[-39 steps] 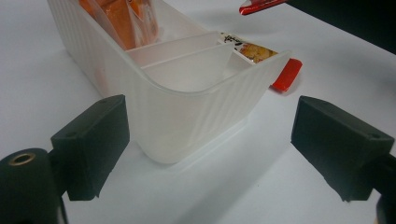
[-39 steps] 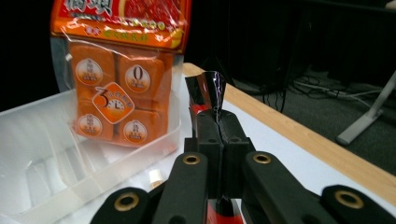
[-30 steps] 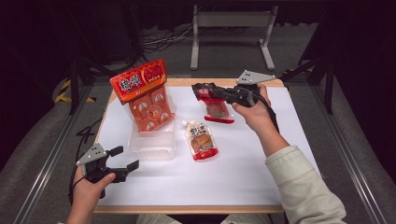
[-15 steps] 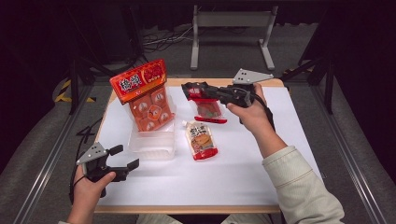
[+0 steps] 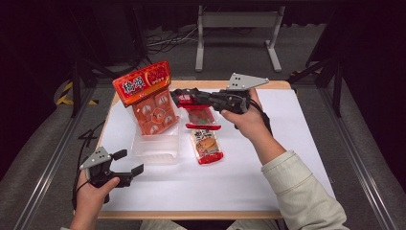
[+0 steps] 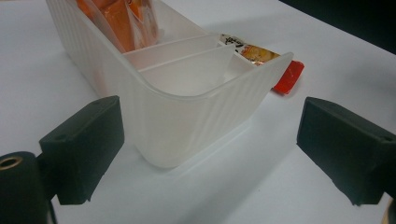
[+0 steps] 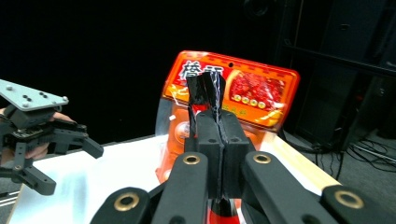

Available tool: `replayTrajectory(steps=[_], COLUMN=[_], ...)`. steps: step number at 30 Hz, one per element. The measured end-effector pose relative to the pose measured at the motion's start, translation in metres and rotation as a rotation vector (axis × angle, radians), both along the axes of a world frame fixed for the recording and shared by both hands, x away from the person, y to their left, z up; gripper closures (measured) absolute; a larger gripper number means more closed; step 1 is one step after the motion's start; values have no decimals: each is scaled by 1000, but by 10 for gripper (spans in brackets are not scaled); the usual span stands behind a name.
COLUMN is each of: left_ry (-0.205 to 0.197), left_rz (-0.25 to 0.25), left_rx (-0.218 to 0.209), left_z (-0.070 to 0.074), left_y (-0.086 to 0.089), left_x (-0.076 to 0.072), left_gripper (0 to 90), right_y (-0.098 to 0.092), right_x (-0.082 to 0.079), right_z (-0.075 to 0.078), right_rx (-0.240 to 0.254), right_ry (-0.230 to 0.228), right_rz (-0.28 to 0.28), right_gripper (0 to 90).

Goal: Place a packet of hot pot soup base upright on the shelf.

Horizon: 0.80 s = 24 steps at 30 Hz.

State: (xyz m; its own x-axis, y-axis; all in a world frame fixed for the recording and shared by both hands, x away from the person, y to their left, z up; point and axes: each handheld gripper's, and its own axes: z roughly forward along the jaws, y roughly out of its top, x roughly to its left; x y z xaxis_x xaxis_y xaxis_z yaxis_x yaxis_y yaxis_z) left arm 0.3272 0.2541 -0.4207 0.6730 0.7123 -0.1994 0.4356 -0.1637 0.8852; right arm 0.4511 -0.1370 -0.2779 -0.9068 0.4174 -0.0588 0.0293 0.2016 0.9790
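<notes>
Red-edged clear plastic snack pouch [image 5: 200, 115] is up off the white tabletop [image 5: 297, 143], pinched at its top seal by my right tongs [image 5: 181, 97], which are clamped tight on it. It hangs just beside the translucent ribbed plastic bin [image 5: 158, 146], not yet over it. In the right gripper view the jaws sit flat together with a dark strip of the pouch's edge [image 7: 207, 93] sticking up between them.

Progress, as I judge it: sorting snack packs into the bin, roughly a third done. One large orange-and-red multipack of snacks [image 5: 148, 98] stands upright in the far compartment. The pouch in hand is picked and on its way, still needs placing. A second small red-trimmed pouch with a brownish snack inside [image 5: 207, 147] lies flat on the tabletop near the bin, untouched. The bin's near compartments look empty in the left gripper view [image 6: 187, 74].

My left tongs [image 5: 128, 164] sit low at the near left of the tabletop, jaws spread wide, holding nothing, facing the bin's near end.

The held pouch looks thin, floppy and glossy, with pale contents showing through the film and a red band along the bottom; it dangles from one edge, so I expect it to swing.
</notes>
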Motion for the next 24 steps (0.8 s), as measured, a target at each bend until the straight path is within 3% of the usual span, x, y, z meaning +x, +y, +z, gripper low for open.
replayTrajectory(steps=[24], left_ry=[4], left_rz=[-5], left_rx=[5], left_z=[-2], left_y=[-1], left_x=[0], left_gripper=[81], right_y=[43], right_x=[-3], right_z=[-2], right_rx=[17], right_ry=[-30], right_rz=[103], right_gripper=[898])
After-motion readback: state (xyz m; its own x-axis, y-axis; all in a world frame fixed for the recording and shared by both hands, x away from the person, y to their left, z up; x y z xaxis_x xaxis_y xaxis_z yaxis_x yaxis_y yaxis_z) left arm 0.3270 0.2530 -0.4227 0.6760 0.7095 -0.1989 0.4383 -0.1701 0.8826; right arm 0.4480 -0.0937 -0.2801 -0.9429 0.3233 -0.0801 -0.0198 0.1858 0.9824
